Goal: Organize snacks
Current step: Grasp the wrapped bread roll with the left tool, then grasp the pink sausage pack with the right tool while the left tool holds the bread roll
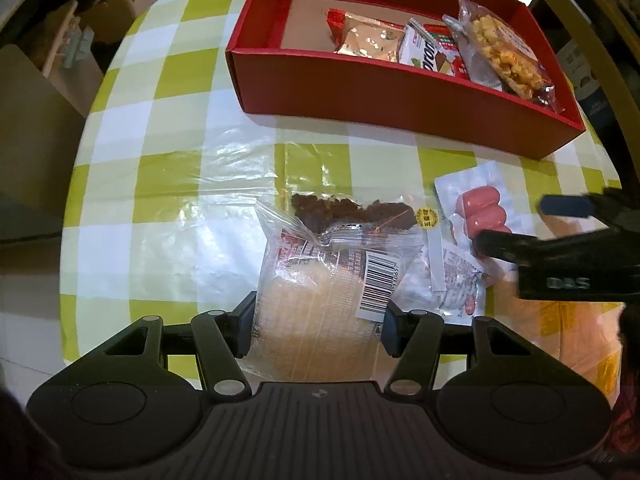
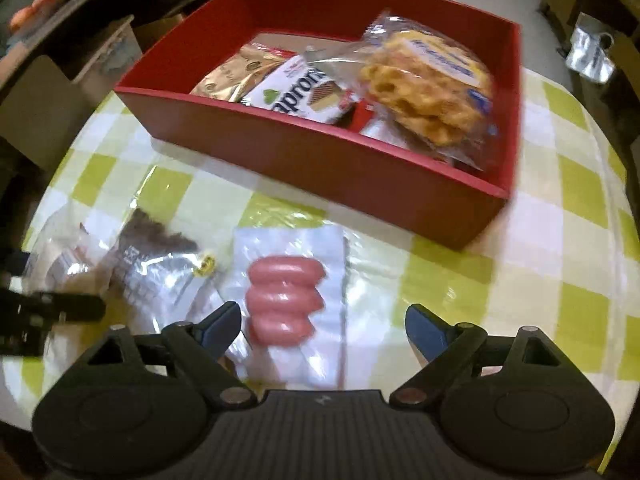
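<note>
The left gripper points steeply down at the table, its two pads pressed against the sides of a clear packet. The right gripper also tilts steeply downward, jaws spread wide and gripping nothing, fingertips low over the table.

The right tongs stand wide apart over a sealed pack of pink sausages lying on the checked surface, not touching it. Beyond sits a red box holding a wafer packet, a gold packet and a bag of yellow snacks.
</note>
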{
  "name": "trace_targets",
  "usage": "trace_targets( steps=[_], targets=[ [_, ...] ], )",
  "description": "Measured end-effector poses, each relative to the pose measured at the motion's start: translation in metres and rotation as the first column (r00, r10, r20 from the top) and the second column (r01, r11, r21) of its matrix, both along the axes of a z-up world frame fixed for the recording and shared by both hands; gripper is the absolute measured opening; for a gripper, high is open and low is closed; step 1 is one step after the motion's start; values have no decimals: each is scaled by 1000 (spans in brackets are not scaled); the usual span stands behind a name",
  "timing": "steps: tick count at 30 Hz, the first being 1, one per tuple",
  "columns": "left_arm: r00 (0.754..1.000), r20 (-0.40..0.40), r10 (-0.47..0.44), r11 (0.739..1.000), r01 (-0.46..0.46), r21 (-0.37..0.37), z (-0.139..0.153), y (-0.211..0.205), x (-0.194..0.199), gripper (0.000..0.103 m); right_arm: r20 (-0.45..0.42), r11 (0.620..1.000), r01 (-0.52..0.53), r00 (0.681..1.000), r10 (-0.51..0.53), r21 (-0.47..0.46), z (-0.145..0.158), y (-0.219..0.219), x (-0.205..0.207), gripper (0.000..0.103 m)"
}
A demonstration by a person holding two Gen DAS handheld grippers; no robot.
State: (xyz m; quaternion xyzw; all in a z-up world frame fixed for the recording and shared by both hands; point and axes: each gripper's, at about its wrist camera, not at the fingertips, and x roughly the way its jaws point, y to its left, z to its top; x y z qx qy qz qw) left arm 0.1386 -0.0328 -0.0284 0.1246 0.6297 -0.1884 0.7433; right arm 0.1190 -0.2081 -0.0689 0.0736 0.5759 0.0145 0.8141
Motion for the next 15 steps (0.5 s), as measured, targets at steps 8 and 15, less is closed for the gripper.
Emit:
trace_targets(
  steps=[8,15],
  targets=[
    [1000,-14,-16,999,16,37,-11,-7,-1,66,-31,993,26,999,-30,-112,-16,23,12,103],
    [1000,-20,-22,998,23,51,-15,-7,-2,66,16,994,-1,1000,3,-112,-18,28,3,100]
  ],
)
